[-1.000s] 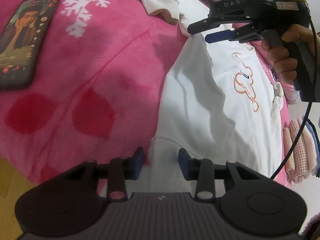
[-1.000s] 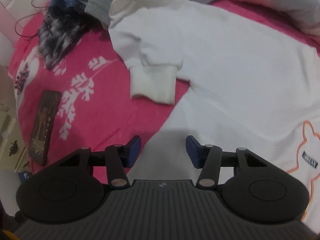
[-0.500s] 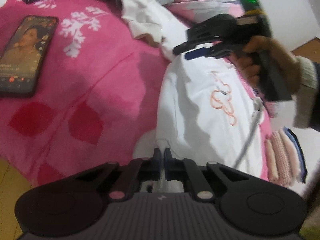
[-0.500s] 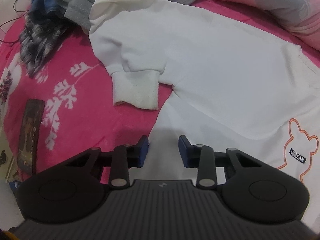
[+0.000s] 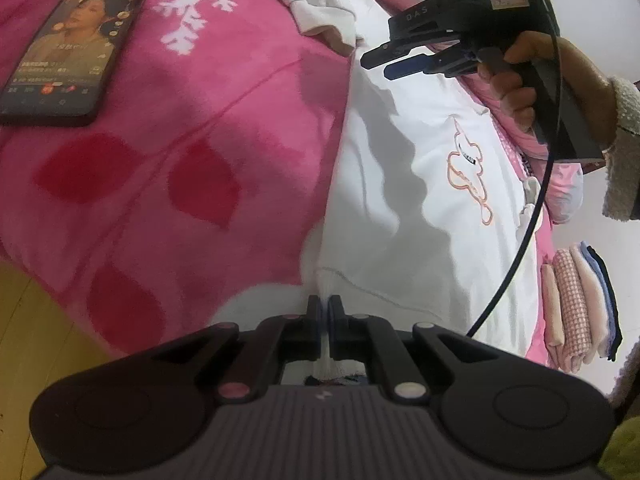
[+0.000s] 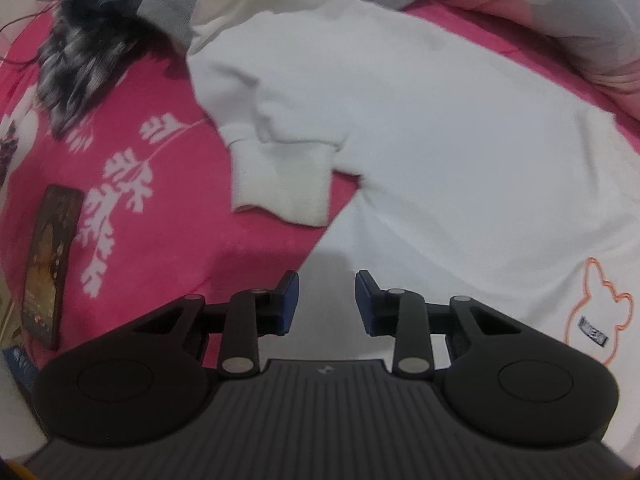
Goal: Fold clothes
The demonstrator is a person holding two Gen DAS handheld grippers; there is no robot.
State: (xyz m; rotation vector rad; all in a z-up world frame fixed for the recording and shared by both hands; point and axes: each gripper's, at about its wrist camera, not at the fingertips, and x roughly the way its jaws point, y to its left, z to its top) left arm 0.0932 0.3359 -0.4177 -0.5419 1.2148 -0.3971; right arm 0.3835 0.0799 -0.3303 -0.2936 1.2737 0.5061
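White sweatshirt (image 6: 440,152) lies spread on the bed's pink floral blanket (image 5: 180,140), front up w/ an orange-outline bear logo (image 6: 600,312) on the chest. One sleeve is folded back on itself, ribbed cuff (image 6: 280,184) resting on the blanket just beside the body.

Left hand-held gripper (image 5: 325,312): fingers pressed together, pinching the ribbed hem of the sweatshirt at its near corner; fabric bunches up between the pads.

Right hand-held gripper (image 6: 327,300): jaws partly spread, have just been closing in, nothing pinched btw them; fingertips hover over the sweatshirt's side edge where it meets the blanket. In the left wrist view it's seen from the side, held by the person's hand (image 5: 532,80), fuzzy sleeve at the wrist.

Smartphone (image 5: 72,44), screen lit, lies on the blanket well apart from the sweatshirt. Grey garment (image 6: 180,8) and dark plaid cloth (image 6: 76,60) are piled beyond the sleeve. Stack of folded clothes (image 5: 576,304) sits past the sweatshirt's far side.
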